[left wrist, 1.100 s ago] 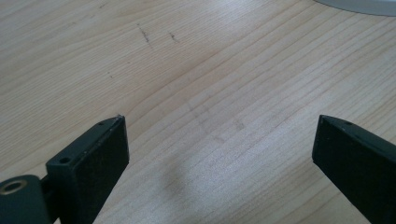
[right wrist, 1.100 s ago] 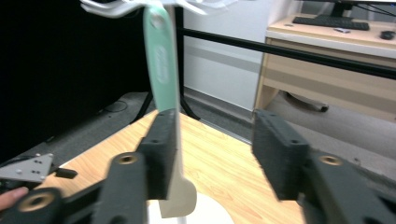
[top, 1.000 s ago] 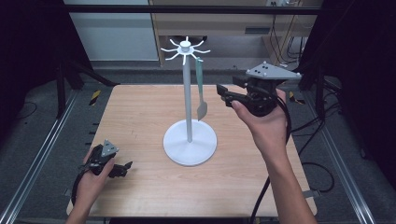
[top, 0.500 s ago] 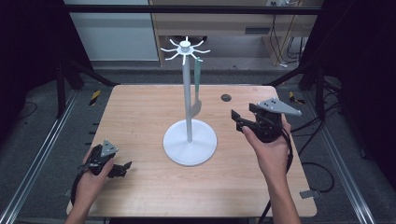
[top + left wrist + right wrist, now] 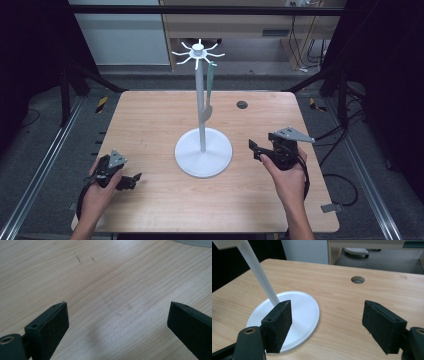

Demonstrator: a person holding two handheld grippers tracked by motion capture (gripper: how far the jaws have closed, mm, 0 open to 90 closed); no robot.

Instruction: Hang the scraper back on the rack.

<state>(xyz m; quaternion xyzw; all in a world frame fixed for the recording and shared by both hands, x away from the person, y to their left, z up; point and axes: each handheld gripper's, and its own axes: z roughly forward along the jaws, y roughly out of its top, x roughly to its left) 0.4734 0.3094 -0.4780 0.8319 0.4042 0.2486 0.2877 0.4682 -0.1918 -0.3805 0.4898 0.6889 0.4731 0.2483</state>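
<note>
A white stand [image 5: 202, 107] rises from a round base [image 5: 190, 160] at the table's middle, with short spokes at its top. A grey-green spoon-like utensil [image 5: 209, 82] hangs from one spoke beside the pole. My right gripper [image 5: 255, 150] sits low, just right of the base, pointing at it. Its jaws have just been opening, and in the right gripper view the gripper [image 5: 327, 322] stands open with nothing between the jaws, the base [image 5: 294, 312] and pole [image 5: 259, 275] ahead. My left gripper [image 5: 131, 181] rests at the front left, and in its own view the gripper [image 5: 117, 320] is open over bare wood.
The wooden table [image 5: 150, 125] has a round cable hole [image 5: 242, 104] at the back right, seen as the hole [image 5: 357, 279] from the right gripper. Black frame bars and metal rails flank the table. A white cabinet and a desk stand behind it.
My right hand has come down from beside the hanging utensil to table level right of the base, and its jaws stand wider. The utensil stays on the stand. The left hand has not moved.
</note>
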